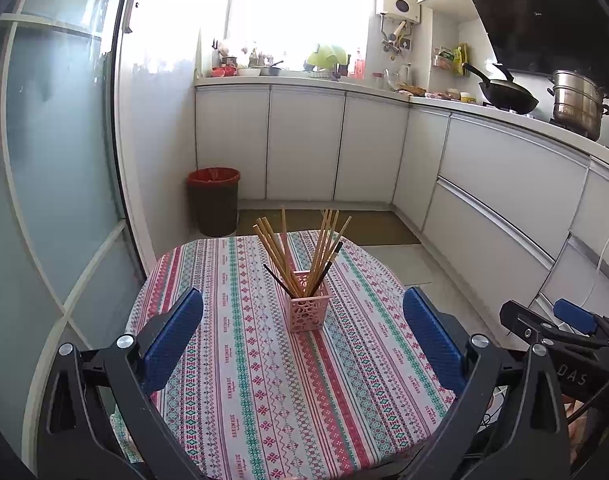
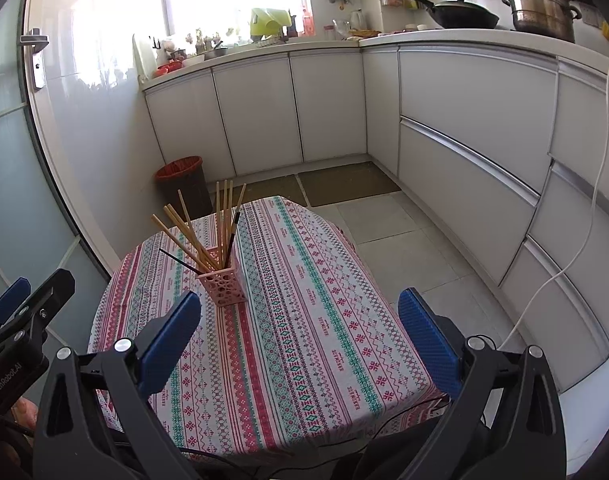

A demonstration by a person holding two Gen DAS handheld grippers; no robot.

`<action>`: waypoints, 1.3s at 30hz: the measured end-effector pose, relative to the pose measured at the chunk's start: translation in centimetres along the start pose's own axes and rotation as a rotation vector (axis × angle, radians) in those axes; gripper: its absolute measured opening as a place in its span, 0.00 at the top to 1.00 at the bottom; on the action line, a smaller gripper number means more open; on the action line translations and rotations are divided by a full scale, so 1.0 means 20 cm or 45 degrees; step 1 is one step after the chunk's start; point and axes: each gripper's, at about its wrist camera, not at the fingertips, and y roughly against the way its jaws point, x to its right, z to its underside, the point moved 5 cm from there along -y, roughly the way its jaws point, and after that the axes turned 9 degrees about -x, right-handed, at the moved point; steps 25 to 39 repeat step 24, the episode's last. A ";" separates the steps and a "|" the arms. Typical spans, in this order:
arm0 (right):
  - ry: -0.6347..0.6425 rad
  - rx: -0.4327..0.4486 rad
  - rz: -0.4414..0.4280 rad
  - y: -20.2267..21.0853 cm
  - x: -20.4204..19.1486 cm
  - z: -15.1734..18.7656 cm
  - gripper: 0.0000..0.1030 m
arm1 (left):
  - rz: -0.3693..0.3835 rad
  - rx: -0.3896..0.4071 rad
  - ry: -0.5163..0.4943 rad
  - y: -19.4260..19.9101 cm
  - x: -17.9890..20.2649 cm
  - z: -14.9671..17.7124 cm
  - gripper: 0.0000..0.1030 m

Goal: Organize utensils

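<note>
A pink perforated holder stands upright on the table with the patterned cloth. Several wooden chopsticks and two dark ones fan out of it. My left gripper is open and empty, near the table's front edge, with the holder straight ahead between its blue pads. In the right wrist view the holder stands ahead and left. My right gripper is open and empty above the cloth. The right gripper also shows at the right of the left wrist view.
A bin with a red liner stands on the floor beyond the table. White cabinets line the back and right walls. A wok and a steel pot sit on the counter. A glass door is at the left.
</note>
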 end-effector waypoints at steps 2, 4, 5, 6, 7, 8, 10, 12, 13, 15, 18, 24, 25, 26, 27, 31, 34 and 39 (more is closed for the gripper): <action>0.000 0.000 -0.001 0.00 0.00 0.00 0.07 | -0.001 -0.003 0.001 -0.01 0.00 0.00 0.07; 0.000 -0.001 -0.002 0.00 0.00 0.00 0.06 | -0.006 -0.004 0.011 -0.01 -0.01 0.00 0.07; 0.000 -0.002 -0.003 0.00 0.00 0.00 0.06 | -0.005 -0.010 0.021 -0.01 -0.01 0.00 0.07; 0.001 -0.003 -0.004 0.00 0.00 0.00 0.06 | 0.016 -0.028 0.031 -0.02 -0.02 0.00 0.07; 0.002 -0.005 -0.005 0.00 0.00 0.00 0.06 | 0.044 -0.052 0.044 -0.04 -0.02 0.00 0.07; 0.002 -0.008 -0.006 -0.01 0.00 0.01 0.06 | 0.083 -0.073 0.058 -0.05 -0.02 0.01 0.07; 0.001 -0.015 -0.010 -0.01 0.00 0.01 0.06 | 0.137 -0.086 0.076 -0.07 -0.03 0.02 0.08; -0.004 -0.022 -0.012 -0.02 0.00 0.01 0.06 | 0.095 -0.060 0.062 -0.06 -0.03 0.02 0.18; -0.005 -0.025 -0.012 -0.02 0.00 0.01 0.06 | 0.079 -0.043 0.050 -0.06 -0.02 0.02 0.22; -0.009 -0.032 -0.015 -0.03 0.00 0.01 0.06 | 0.076 -0.028 0.022 -0.05 0.00 0.02 0.22; -0.011 -0.034 -0.017 -0.03 0.01 0.02 0.06 | 0.083 -0.009 0.024 -0.03 0.01 0.01 0.09; -0.020 -0.021 -0.022 -0.02 0.02 0.01 0.06 | 0.029 -0.007 0.007 -0.02 0.03 0.01 0.07; -0.020 -0.021 -0.022 -0.02 0.02 0.01 0.06 | 0.029 -0.007 0.007 -0.02 0.03 0.01 0.07; -0.020 -0.021 -0.022 -0.02 0.02 0.01 0.06 | 0.029 -0.007 0.007 -0.02 0.03 0.01 0.07; -0.020 -0.021 -0.022 -0.02 0.02 0.01 0.06 | 0.029 -0.007 0.007 -0.02 0.03 0.01 0.07; -0.020 -0.021 -0.022 -0.02 0.02 0.01 0.06 | 0.029 -0.007 0.007 -0.02 0.03 0.01 0.07; -0.020 -0.021 -0.022 -0.02 0.02 0.01 0.06 | 0.029 -0.007 0.007 -0.02 0.03 0.01 0.07; -0.020 -0.021 -0.022 -0.02 0.02 0.01 0.06 | 0.029 -0.007 0.007 -0.02 0.03 0.01 0.07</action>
